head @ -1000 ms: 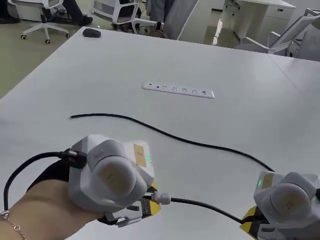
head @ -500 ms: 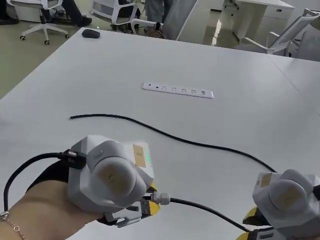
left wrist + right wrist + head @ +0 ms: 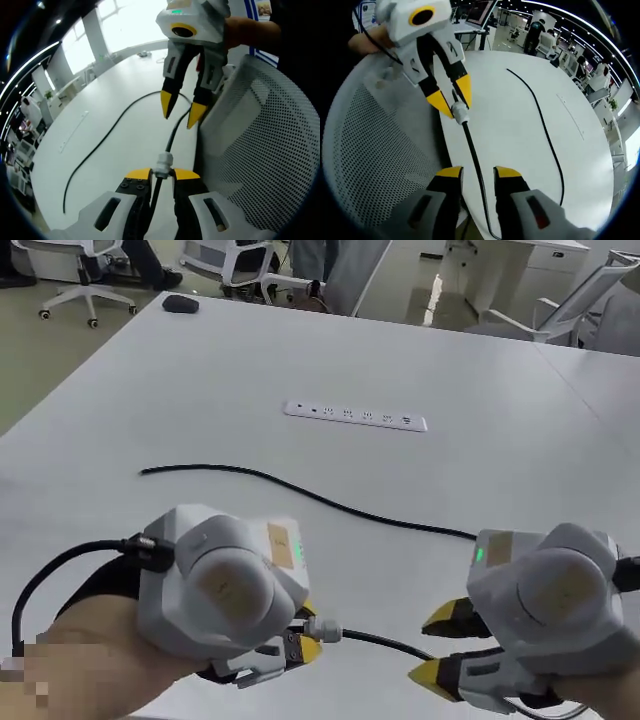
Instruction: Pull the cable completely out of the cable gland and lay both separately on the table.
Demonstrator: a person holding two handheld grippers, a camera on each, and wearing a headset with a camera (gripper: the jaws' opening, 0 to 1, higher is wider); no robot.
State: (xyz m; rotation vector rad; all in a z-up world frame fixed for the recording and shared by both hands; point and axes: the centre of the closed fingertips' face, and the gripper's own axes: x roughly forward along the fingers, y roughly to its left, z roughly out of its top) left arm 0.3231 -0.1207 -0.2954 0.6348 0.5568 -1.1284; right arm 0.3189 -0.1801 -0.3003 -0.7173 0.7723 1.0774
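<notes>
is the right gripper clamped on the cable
No, the right gripper has its jaws open, with the black cable running through the gap between them.

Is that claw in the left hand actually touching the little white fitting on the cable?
Touching. The left gripper view shows the left gripper shut on the cable gland, with both yellow-tipped jaws pressed against its sides and no gap.

Black cable (image 3: pixel 330 504), white cable gland (image 3: pixel 322 631), yellow-tipped fingers (image 3: pixel 451 172); white table (image 3: pixel 300 350), white mesh panel (image 3: pixel 260 150) dotted dark
</notes>
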